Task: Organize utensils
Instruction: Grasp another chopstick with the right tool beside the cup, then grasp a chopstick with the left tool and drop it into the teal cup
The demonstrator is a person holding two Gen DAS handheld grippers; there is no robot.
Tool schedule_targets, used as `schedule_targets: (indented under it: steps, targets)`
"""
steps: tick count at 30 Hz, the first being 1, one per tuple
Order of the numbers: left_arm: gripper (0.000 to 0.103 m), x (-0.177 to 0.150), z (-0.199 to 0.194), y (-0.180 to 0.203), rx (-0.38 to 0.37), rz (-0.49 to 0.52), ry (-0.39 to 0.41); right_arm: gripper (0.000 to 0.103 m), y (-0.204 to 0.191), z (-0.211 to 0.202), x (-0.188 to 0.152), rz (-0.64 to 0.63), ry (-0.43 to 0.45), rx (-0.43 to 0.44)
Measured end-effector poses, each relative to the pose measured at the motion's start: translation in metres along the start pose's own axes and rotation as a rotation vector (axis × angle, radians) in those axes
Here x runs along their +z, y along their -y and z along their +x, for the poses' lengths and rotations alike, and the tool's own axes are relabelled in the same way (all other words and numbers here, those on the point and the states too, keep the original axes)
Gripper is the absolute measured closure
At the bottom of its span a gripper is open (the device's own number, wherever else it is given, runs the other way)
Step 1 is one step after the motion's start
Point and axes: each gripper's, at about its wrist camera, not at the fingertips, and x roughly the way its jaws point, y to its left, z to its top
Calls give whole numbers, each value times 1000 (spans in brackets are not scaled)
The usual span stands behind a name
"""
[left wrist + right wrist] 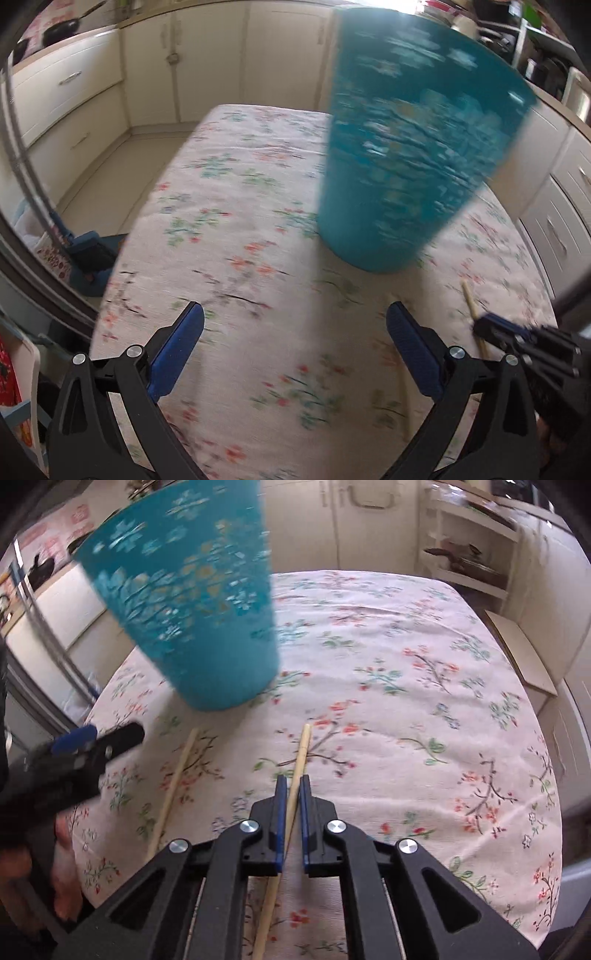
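Right wrist view: the right gripper (292, 786) pinches a pale wooden chopstick (300, 757), its long axis running along the fingers, tip toward the teal cup (199, 627). A second chopstick (173, 786) lies flat on the floral tablecloth (406, 701), roughly parallel. The left gripper (295, 325) is spread, holding nothing

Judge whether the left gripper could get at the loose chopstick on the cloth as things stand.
Probably yes. The left gripper is open and empty, and the loose chopstick lies bare on the cloth, with only the right gripper close beside it.
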Motion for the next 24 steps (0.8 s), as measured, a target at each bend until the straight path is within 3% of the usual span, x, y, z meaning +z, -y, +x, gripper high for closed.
schedule_targets:
  steps: [5,12,18,24]
  targets:
    - [8,-2,1,33,22,108,-17,93,3,-4,-5,28,-6,41]
    - [23,-6,17,46,51,123,-88,84,10,-6,-4,68,-14,96]
    - [28,-10,15,56,39,158,-60,78,11,-9,-4,73,-14,109]
    - [47,-12,13,61,5,185,-35,78,11,-8,-3,78,-4,107]
